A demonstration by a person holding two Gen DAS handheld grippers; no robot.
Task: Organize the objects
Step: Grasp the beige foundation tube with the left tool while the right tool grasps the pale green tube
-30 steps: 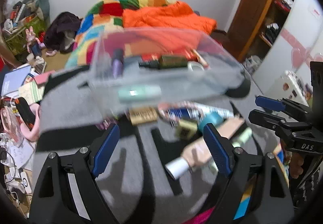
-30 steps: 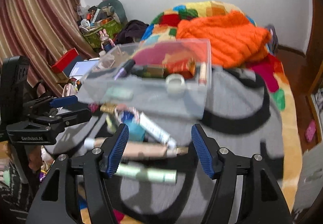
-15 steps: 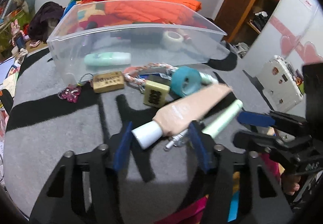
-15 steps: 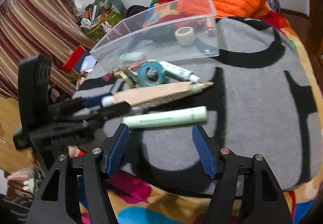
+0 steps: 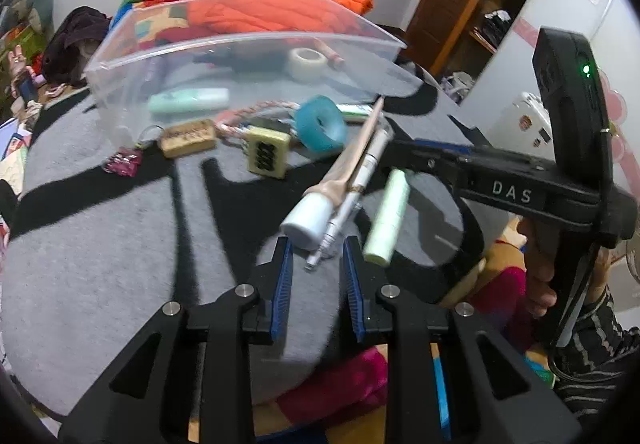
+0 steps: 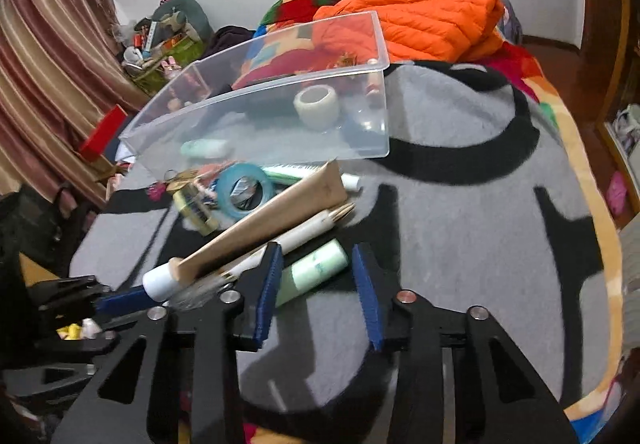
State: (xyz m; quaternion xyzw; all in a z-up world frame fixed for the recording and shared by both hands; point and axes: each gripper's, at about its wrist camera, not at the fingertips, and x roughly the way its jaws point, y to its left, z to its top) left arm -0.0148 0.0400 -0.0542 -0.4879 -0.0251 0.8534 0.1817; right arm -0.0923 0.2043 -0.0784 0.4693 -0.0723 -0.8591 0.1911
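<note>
A clear plastic bin [image 5: 120, 99] [image 6: 360, 139] stands on a grey and black blanket, holding a pale tape roll [image 5: 307, 62] [image 6: 317, 107] and a mint tube [image 5: 188, 99]. In front of it lie a teal tape roll [image 5: 320, 123] [image 6: 244, 191], a beige tube with a white cap [image 5: 320, 199] [image 6: 256, 228], a white pen [image 5: 352, 195] and a light green tube [image 5: 387, 215] [image 6: 316, 270]. My left gripper [image 5: 316, 256] is open, its jaws narrow, just short of the beige tube's cap. My right gripper [image 6: 316, 264] is open around the green tube's end.
A wooden tag [image 5: 186, 137], a cream combination lock [image 5: 266, 155], a braided cord and a pink clip [image 5: 122, 165] lie by the bin's front wall. An orange jacket [image 6: 420, 19] lies behind. The blanket's edge is right below both grippers.
Both grippers have dropped and moved in on the loose items. The left jaws have narrowed near the beige tube's cap. The right jaws have narrowed and now straddle the green tube.
</note>
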